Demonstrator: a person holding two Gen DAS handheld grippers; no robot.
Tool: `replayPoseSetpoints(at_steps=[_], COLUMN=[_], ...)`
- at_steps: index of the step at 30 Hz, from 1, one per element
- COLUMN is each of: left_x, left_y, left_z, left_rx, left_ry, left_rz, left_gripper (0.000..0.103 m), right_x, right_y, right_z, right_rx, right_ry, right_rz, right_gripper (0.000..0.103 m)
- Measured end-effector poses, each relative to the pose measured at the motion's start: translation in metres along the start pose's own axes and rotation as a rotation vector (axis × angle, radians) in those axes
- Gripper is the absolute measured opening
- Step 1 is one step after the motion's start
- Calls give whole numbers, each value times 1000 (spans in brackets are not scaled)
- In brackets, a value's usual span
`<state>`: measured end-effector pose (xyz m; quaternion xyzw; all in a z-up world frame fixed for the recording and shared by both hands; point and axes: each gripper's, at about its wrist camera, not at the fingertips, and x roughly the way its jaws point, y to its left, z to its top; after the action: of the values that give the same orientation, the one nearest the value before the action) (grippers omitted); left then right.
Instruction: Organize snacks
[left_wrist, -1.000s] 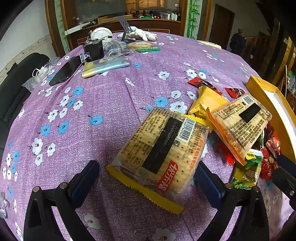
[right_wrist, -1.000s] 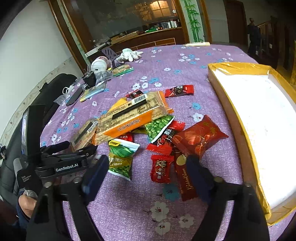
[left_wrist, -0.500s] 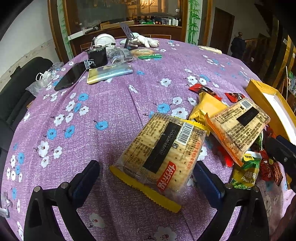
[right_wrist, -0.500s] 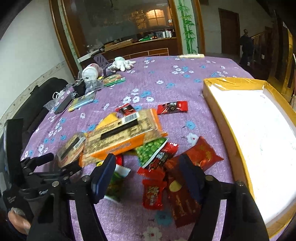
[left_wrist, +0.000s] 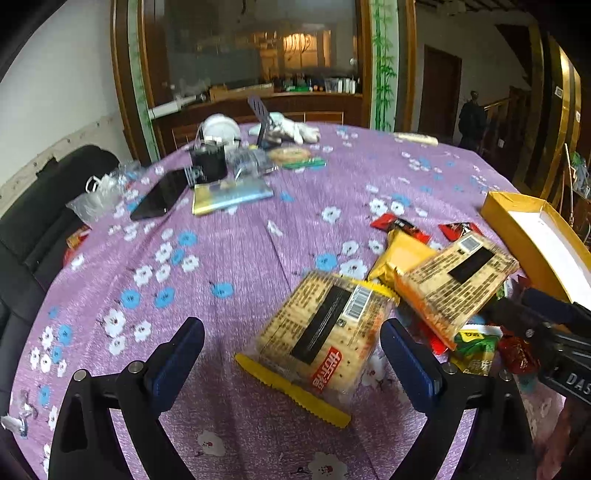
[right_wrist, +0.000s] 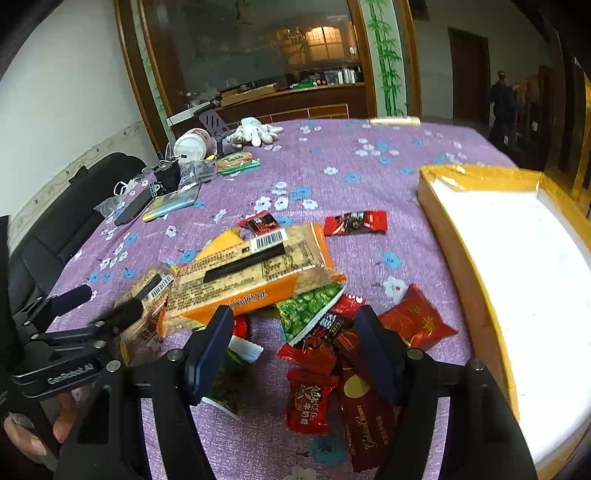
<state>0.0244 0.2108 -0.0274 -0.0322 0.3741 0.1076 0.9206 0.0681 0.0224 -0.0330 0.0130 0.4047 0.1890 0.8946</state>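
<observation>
A yellow-edged cracker pack (left_wrist: 325, 339) lies flat on the purple flowered cloth between the fingers of my left gripper (left_wrist: 291, 332). Those jaws are closing, and the pads stand clear of the pack. An orange cracker pack (right_wrist: 251, 273) rests on a heap of small snacks. My right gripper (right_wrist: 295, 317) hovers over the heap's near side with its jaws closing. Red packets (right_wrist: 310, 398) and a green pea packet (right_wrist: 306, 310) lie between and under its fingers, ungripped. A yellow box (right_wrist: 454, 229) with a white inside stands open on the right.
At the table's far left lie a phone (left_wrist: 159, 195), a foil pouch (left_wrist: 229, 192), a black cup (left_wrist: 208, 166) and white gloves (left_wrist: 291, 129). A black chair (left_wrist: 44, 206) stands at the left edge. A person (left_wrist: 471, 118) stands far back by a doorway.
My left gripper has lifted and tipped up slightly, its jaws a little narrower around the yellow-edged pack. The right gripper's jaws have narrowed over the red packets. No snack has moved.
</observation>
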Motion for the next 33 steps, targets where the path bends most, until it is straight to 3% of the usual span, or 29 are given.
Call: replayPoseSetpoints(at_steps=[10, 12, 14, 17, 22, 26, 30, 33], left_x=[-8, -8, -10, -11, -12, -15, -1, 10], left_y=[-1, 0, 1, 4, 4, 13, 19, 6], left_z=[0, 0, 0, 1, 2, 6, 17, 20], left_rx=[4, 0, -6, -17, -7, -21, -14, 66], left_ry=[-37, -38, -45, -48, -16, 11, 95, 141], left_rz=[-1, -10, -25, -54, -128, -171, -215, -204], left_gripper=[98, 98, 93, 91, 79, 75, 75, 75], right_x=[9, 11, 12, 11, 5, 1, 1, 6], right_y=[-2, -1, -1, -1, 7, 14, 36, 37], right_z=[-4, -5, -5, -6, -7, -10, -17, -19], right_rx=[3, -4, -3, 6, -2, -17, -108, -107], right_ry=[40, 46, 62, 74, 96, 111, 143, 167], right_rz=[-35, -28, 3, 73, 274, 354, 346, 332], right_gripper=[67, 64, 53, 49, 46, 46, 52, 53])
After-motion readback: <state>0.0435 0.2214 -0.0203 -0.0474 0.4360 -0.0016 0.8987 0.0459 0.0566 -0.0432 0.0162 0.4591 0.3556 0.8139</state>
